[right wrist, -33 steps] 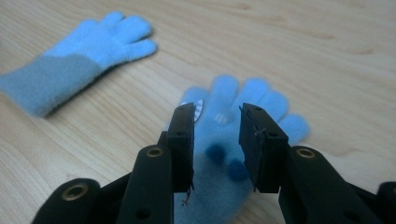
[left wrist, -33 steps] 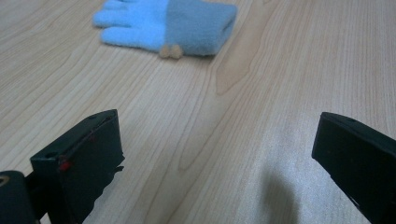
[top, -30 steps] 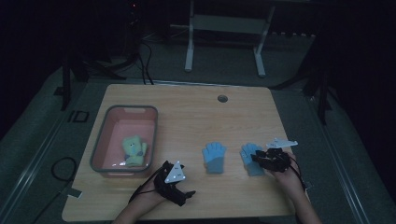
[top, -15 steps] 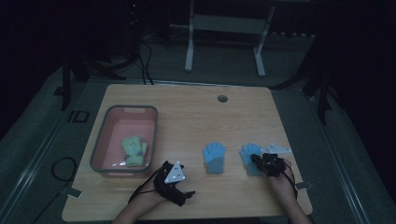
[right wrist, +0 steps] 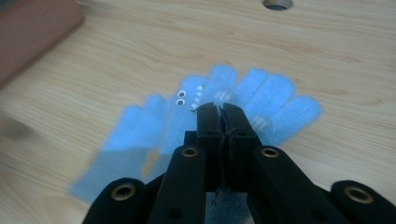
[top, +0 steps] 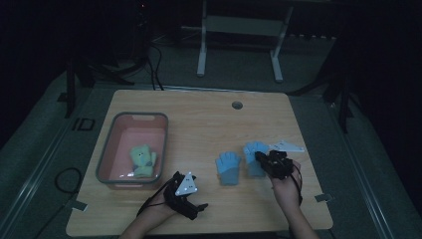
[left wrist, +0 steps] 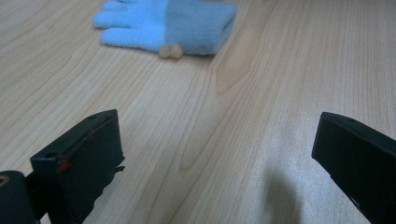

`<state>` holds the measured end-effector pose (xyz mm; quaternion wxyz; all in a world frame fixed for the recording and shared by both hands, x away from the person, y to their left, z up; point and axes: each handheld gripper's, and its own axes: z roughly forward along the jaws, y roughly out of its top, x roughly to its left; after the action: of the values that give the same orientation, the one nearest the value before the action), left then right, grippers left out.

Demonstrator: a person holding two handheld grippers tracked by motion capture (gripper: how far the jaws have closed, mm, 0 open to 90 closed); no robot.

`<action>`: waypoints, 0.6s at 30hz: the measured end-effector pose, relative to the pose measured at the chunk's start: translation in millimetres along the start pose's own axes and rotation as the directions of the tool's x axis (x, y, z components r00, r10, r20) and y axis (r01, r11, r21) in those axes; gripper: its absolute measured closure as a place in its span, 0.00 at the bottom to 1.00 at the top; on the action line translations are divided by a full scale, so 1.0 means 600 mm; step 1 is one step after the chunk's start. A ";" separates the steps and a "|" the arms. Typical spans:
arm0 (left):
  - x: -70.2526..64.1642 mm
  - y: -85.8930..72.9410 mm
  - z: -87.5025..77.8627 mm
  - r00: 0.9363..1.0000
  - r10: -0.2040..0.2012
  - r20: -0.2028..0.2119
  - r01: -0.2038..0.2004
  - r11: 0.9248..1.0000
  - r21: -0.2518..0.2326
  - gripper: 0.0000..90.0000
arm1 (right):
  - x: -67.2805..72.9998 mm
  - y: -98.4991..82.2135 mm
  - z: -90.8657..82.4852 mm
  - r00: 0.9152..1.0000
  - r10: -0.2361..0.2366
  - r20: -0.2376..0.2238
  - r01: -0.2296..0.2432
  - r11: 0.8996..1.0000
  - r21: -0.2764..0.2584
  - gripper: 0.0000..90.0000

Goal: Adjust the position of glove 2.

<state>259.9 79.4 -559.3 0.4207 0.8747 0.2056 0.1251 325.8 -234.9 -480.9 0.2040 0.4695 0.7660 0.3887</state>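
The right gripper (right wrist: 219, 112) has its fingers clenched on the right glove (top: 254, 158), pinching a fold of the fleece near the cuff end, so the glove hangs off the fingers with its own tips fanned out ahead. That grip looks chosen to lift the glove whole, probably toward the pink bin (top: 110, 149) at the bench's left, where a pale green glove (top: 142, 162) already lies. The jaws have just been closing, with the fabric caught between them.

The left gripper (top: 185, 191) rests near the bench's front edge, fingers spread wide with nothing between them, aimed at the other blue glove (left wrist: 168, 25), which lies flat just beside the held one (its turn likely comes next).

Both blue gloves are soft, napped fleece in two tones, lighter at the tips, darker at the cuff; the held one bears small googly eyes and white teeth. The bench (top: 199, 119) is pale wood-grain laminate, smooth, with a round cable hole (top: 237, 105).
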 end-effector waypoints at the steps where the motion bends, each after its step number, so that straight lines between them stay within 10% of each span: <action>1: 0.000 0.000 0.000 1.000 0.004 -0.002 -0.004 1.000 0.000 0.02 | 0.012 0.005 0.003 1.000 -0.001 -0.002 0.001 1.000 -0.003 0.97; 18: -0.001 -0.001 0.001 1.000 0.008 -0.006 -0.008 1.000 0.001 0.02 | 0.106 0.008 0.063 0.995 -0.028 -0.099 0.033 0.998 0.048 0.97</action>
<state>259.4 79.1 -559.9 0.4192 0.8753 0.2035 0.1295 324.1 -162.6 -496.9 0.1604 0.4431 0.7916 0.3889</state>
